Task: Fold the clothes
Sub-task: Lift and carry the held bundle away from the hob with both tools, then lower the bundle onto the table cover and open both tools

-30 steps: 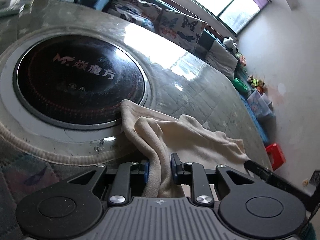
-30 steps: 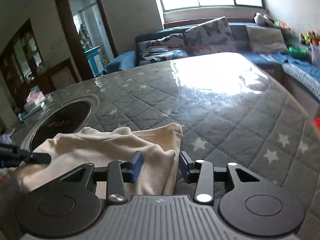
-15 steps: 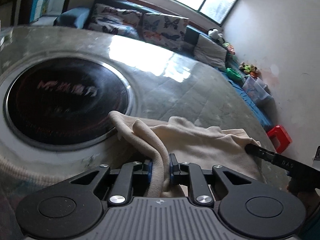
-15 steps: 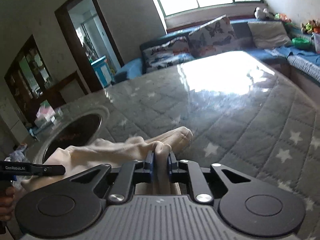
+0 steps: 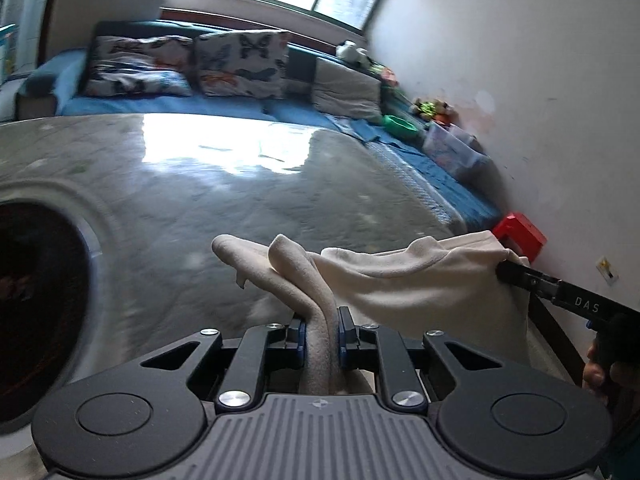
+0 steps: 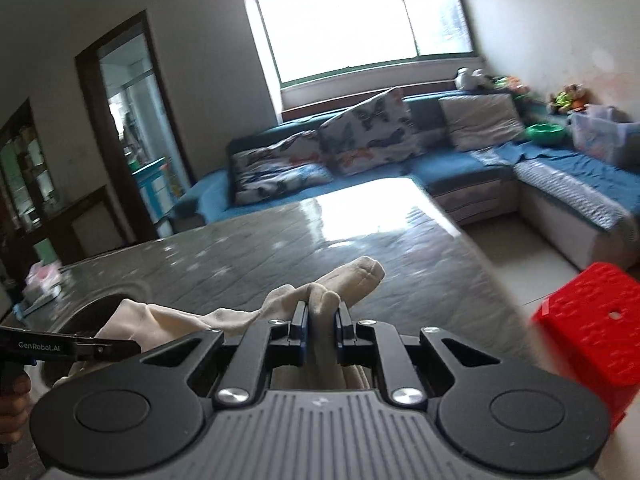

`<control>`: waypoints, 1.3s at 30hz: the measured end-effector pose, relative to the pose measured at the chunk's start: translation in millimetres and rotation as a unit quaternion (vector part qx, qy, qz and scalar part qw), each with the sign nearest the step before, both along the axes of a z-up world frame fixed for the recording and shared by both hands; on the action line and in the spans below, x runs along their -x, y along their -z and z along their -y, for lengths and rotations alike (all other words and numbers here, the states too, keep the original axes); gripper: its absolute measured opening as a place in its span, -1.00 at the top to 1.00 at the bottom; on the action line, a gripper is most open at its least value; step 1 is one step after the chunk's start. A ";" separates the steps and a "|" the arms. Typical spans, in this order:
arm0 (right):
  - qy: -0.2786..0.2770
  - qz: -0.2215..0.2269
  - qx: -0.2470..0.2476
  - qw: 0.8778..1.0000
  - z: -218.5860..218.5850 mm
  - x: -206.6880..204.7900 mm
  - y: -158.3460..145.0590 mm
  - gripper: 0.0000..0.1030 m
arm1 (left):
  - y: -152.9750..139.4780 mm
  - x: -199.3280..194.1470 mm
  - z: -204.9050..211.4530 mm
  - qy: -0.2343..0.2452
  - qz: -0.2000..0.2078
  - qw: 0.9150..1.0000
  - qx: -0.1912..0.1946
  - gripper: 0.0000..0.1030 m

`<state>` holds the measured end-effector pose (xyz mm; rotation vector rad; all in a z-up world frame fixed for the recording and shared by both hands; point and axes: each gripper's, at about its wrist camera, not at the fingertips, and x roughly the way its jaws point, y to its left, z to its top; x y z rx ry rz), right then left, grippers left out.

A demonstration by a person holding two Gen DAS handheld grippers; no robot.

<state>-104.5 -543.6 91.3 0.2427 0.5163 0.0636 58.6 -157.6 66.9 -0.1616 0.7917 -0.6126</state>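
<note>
A cream garment [image 5: 400, 280] hangs stretched between my two grippers, lifted above the grey quilted table [image 5: 240, 200]. My left gripper [image 5: 322, 326] is shut on one bunched edge of it. My right gripper [image 6: 322, 326] is shut on the other edge of the garment [image 6: 344, 280]. The right gripper's finger shows at the right of the left wrist view [image 5: 560, 288], pinching the cloth. The left gripper's finger shows at the left of the right wrist view [image 6: 80, 348].
A round black cooktop [image 5: 36, 300] is set into the table at the left. A blue sofa [image 6: 460, 164] with butterfly cushions runs behind and to the right. A red plastic stool [image 6: 592, 320] stands on the floor by the table's right edge.
Both grippers closed on the garment and rose, lifting it off the table. The views tilted up toward the sofa and window.
</note>
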 end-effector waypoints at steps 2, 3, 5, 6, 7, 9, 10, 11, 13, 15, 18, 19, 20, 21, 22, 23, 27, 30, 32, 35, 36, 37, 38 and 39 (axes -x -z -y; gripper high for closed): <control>0.015 0.001 0.008 1.000 11.5 0.2 -2.3 0.78 | -0.4 -6.5 17.6 0.014 0.003 1.000 -0.001 0.69; 0.022 0.002 0.011 1.000 16.8 0.4 -2.9 0.78 | -0.6 -9.8 26.4 0.021 0.004 1.000 -0.002 0.69; 0.037 0.001 0.015 0.999 28.1 1.4 -3.2 0.78 | 0.5 -12.6 41.3 0.030 0.003 1.000 -0.003 0.69; 0.044 0.001 0.016 0.999 34.4 2.5 -2.9 0.78 | 1.0 -13.9 48.7 0.035 0.002 0.999 -0.004 0.69; 0.051 0.000 0.016 0.999 39.9 3.1 -2.5 0.78 | 1.5 -15.2 54.3 0.039 0.002 0.999 -0.005 0.69; 0.061 -0.001 0.019 0.998 50.3 3.7 -1.2 0.78 | 2.2 -17.6 65.4 0.046 0.004 0.999 -0.008 0.69; 0.065 -0.002 0.020 0.998 53.6 3.8 -0.4 0.78 | 2.4 -19.1 70.9 0.049 0.006 0.999 -0.011 0.69; 0.070 -0.003 0.021 0.997 57.0 3.9 0.4 0.78 | 3.9 -20.6 74.9 0.051 0.006 0.999 -0.013 0.69; 0.080 -0.006 0.021 0.997 63.8 3.4 3.8 0.78 | 7.4 -23.6 82.4 0.053 0.005 0.998 -0.018 0.69; 0.085 -0.011 0.020 0.996 68.6 2.8 8.9 0.78 | 12.5 -25.5 86.9 0.056 -0.002 0.998 -0.022 0.69; 0.090 -0.021 0.022 0.995 72.5 1.6 18.0 0.78 | 21.3 -26.2 90.9 0.061 -0.015 0.998 -0.029 0.69; 0.092 -0.026 0.021 0.995 73.5 0.4 21.7 0.78 | 24.5 -26.5 90.9 0.061 -0.020 0.997 -0.030 0.69; 0.094 -0.031 0.021 0.995 74.7 -1.6 25.3 0.78 | 27.7 -26.8 90.7 0.061 -0.024 0.997 -0.032 0.69; 0.096 -0.036 0.022 0.994 75.3 -2.7 29.3 0.78 | 30.7 -27.4 89.9 0.061 -0.029 0.997 -0.033 0.69; 0.098 -0.041 0.024 0.994 75.7 -3.8 32.3 0.78 | 33.6 -27.9 88.4 0.062 -0.034 0.997 -0.034 0.69; 0.098 -0.048 0.025 0.994 76.7 -4.8 37.0 0.78 | 36.4 -28.3 86.7 0.063 -0.039 0.997 -0.035 0.69; 0.099 -0.069 0.030 0.992 77.4 -5.3 48.8 0.78 | 41.7 -25.4 76.5 0.069 -0.052 0.996 -0.027 0.68; 0.093 -0.081 0.033 0.992 75.1 -3.6 52.9 0.77 | 41.2 -23.4 70.7 0.075 -0.056 0.995 -0.024 0.68; 0.090 -0.093 0.037 0.991 73.3 -2.4 55.0 0.74 | 39.5 -22.4 68.7 0.079 -0.054 0.995 -0.029 0.58; 0.095 -0.094 0.042 0.990 72.7 -0.3 53.2 0.66 | 36.6 -21.8 65.6 0.078 -0.049 0.995 -0.034 0.47; 0.099 -0.092 0.045 0.990 72.6 0.6 51.6 0.65 | 35.1 -21.7 64.6 0.076 -0.047 0.995 -0.034 0.45; 0.104 -0.088 0.046 0.990 72.3 1.3 48.5 0.61 | 33.2 -22.2 64.3 0.074 -0.044 0.996 -0.036 0.39; 0.108 -0.082 0.047 0.990 72.1 2.2 45.2 0.61 | 31.2 -22.7 64.1 0.073 -0.041 0.996 -0.037 0.35; 0.106 -0.076 0.047 0.990 70.1 2.9 41.9 0.61 | 29.3 -22.4 64.1 0.070 -0.037 0.996 -0.039 0.33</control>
